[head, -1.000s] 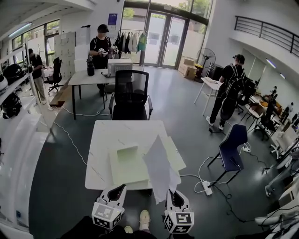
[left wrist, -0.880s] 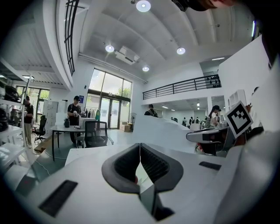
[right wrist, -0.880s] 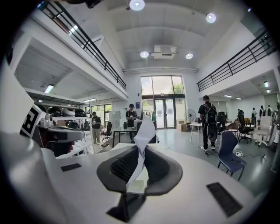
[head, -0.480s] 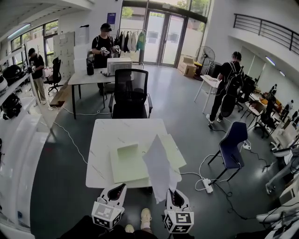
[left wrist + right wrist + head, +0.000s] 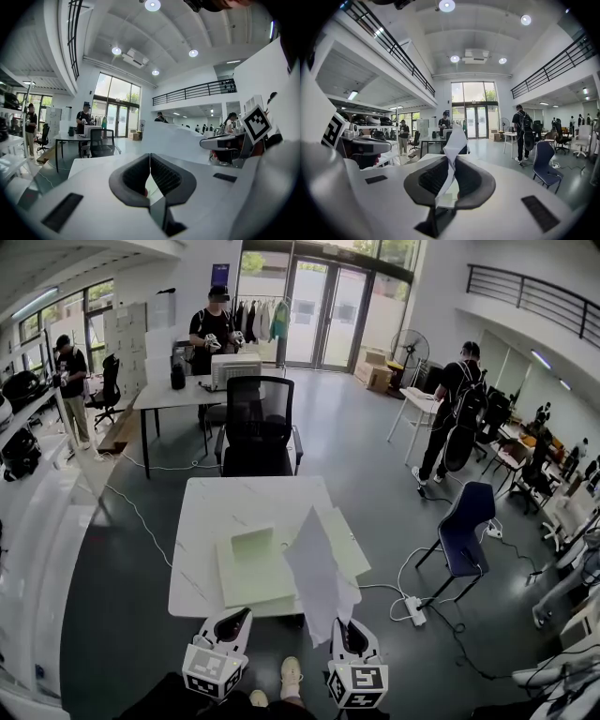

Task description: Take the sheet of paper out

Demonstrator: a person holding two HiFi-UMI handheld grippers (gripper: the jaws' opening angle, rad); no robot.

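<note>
Pinching paper (image 5: 316,570) w/ right hand-held gripper (image 5: 345,631).

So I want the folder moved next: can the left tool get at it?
Probably yes: the left tool is empty, the green folder lies ahead of it with nothing between, and the paper stands to its right.

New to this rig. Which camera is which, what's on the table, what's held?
No robot: a person holds a hand-held gripper in each hand. One picture comes from a camera on the person's head, looking down at a white table; the other two ride on the grippers, looking along their jaws. A pale green folder lies on the table. The right hand-held gripper pinches a white sheet of paper, raised above the folder. The left hand-held gripper is shut and empty.
</note>
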